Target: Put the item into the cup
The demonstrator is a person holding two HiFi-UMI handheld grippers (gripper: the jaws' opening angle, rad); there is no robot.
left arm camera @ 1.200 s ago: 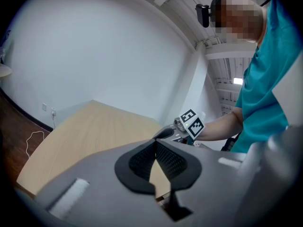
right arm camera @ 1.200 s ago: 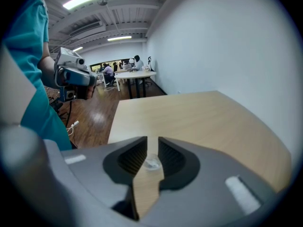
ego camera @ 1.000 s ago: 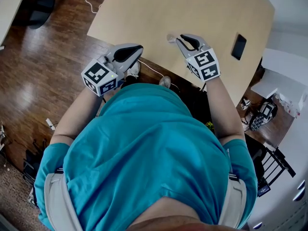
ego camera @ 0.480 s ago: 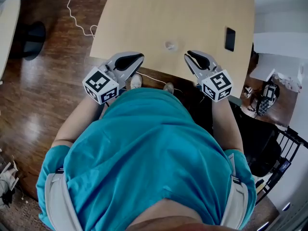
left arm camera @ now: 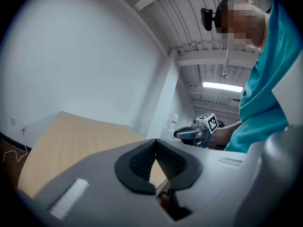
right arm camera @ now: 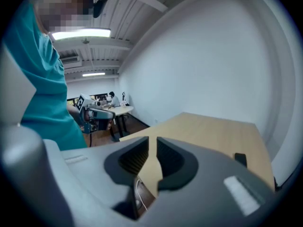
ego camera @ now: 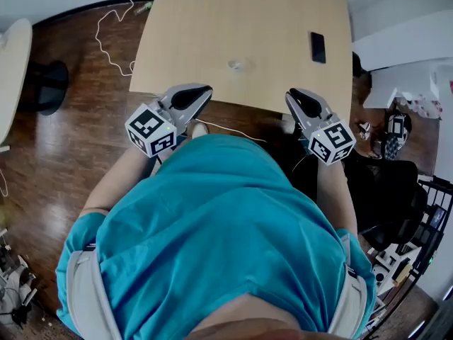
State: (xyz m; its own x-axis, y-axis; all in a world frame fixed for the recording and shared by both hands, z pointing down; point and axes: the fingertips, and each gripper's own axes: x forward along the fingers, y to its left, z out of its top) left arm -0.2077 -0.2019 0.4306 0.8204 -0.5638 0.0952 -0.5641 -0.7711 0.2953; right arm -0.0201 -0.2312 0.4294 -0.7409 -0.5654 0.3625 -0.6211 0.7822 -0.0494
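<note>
A small clear cup (ego camera: pixel 237 65) stands on the light wooden table (ego camera: pixel 212 20), near its front edge; what it holds is too small to tell. My left gripper (ego camera: pixel 205 89) hovers at the table's front edge, left of the cup; in the left gripper view (left arm camera: pixel 155 143) its pad tips touch with nothing held. My right gripper (ego camera: pixel 291 93) hangs just off the front edge, right of the cup. In the right gripper view (right arm camera: pixel 152 148) its jaws are closing, a narrow gap remains and nothing is between them.
A black phone (ego camera: pixel 318 47) lies at the table's right side, also the phone (right arm camera: pixel 240 159) in the right gripper view. A white cable (ego camera: pixel 113 27) trails over the wooden floor at left. A black chair base (ego camera: pixel 46 83) stands far left, a dark chair (ego camera: pixel 386 197) at right.
Both grippers have drawn back from the table toward the person's body. The right gripper, earlier beside the cup, is now off the front edge. The view has shifted so more table shows.
</note>
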